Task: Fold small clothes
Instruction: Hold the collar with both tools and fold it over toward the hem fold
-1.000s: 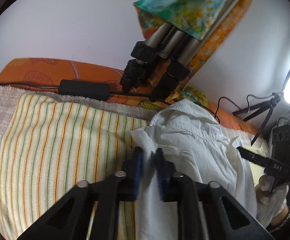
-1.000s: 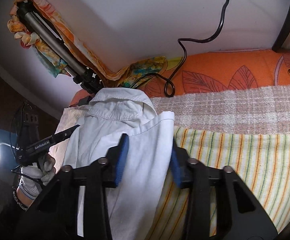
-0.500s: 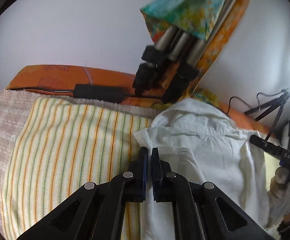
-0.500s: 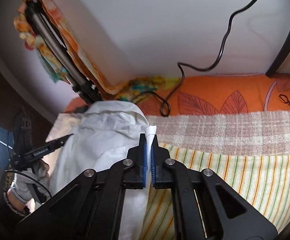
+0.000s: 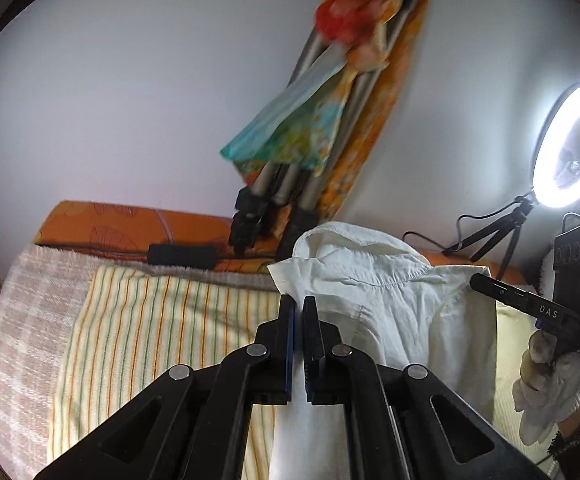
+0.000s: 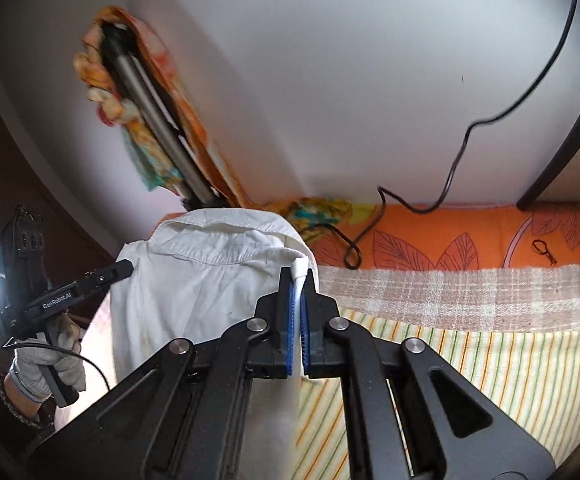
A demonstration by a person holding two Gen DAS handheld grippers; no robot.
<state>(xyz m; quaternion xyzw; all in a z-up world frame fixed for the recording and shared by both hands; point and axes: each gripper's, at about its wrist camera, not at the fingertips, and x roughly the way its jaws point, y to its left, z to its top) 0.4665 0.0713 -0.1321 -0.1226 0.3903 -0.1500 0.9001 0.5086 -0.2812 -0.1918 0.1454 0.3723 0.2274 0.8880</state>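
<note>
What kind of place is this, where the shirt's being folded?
Probably a bedroom used for filming: a bed with a striped cloth over an orange leaf-print sheet, a lit ring light, and a folded tripod against the wall.

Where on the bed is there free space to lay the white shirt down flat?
The striped cloth, between the white shirt and the plaid blanket toward the wall, lies bare. It is crowded behind the shirt, where the tripod and black cable sit.

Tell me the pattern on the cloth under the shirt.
Cream cloth with thin orange and green stripes; clearest in the left wrist view.
</note>
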